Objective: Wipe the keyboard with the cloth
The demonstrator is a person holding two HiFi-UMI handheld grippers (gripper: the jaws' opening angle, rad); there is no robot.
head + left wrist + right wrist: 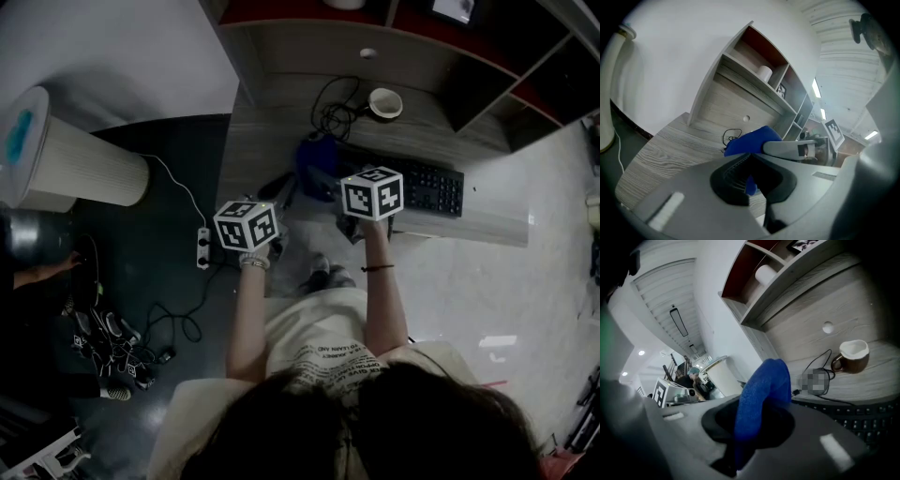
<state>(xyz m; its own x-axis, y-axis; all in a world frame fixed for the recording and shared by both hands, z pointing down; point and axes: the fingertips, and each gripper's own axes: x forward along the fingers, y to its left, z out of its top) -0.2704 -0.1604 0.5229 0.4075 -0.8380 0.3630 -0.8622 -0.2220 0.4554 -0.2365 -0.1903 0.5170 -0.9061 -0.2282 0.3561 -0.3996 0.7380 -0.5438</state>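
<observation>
The left gripper (749,165) and the right gripper (751,414) are each closed on the blue cloth (314,161). They hold it between them at the keyboard's (427,187) left end, seemingly just off the tabletop (281,112), probably to spread it for wiping.

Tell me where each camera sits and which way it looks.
Head view: on the person's head, looking down at desk, keyboard, both forearms.
Left gripper view: on the left gripper, facing the shelves; jaws pinch the cloth.
Right gripper view: on the right gripper, facing the mug; jaws pinch cloth.
All share the cloth.
</observation>
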